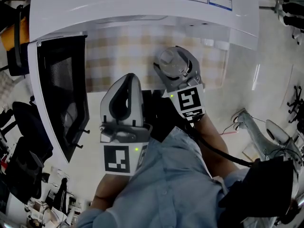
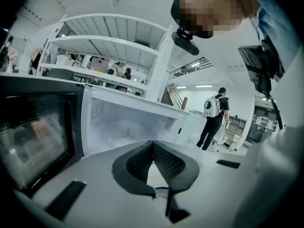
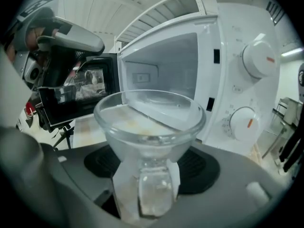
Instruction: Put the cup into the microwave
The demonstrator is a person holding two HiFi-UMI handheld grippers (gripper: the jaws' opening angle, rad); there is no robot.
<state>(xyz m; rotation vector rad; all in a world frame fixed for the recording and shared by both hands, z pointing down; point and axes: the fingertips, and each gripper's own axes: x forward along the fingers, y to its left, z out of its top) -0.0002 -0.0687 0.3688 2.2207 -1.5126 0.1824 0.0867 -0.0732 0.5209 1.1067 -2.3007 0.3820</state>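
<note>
A clear glass cup (image 1: pixel 171 63) (image 3: pixel 149 122) with a wide bowl and narrow foot stands upright between the jaws of my right gripper (image 1: pixel 174 69) (image 3: pixel 149 167), which is shut on its lower part. The cup hangs just in front of the white microwave (image 1: pixel 142 4) (image 3: pixel 223 46). The microwave's dark-windowed door (image 1: pixel 61 94) (image 3: pixel 78 91) is swung open to the left, and its white cavity (image 3: pixel 161 70) (image 2: pixel 123 127) holds nothing I can see. My left gripper (image 1: pixel 128 80) (image 2: pixel 153 144) is beside the right one, nearer the door, shut with nothing between its pads.
The microwave stands on a checkered tablecloth (image 1: pixel 123 51). Two control dials (image 3: pixel 259 58) are on its right panel. White shelving (image 2: pixel 109 37) rises behind it. A person with a backpack (image 2: pixel 213 115) stands far off. Office chairs (image 1: pixel 19 141) are on the floor at the left.
</note>
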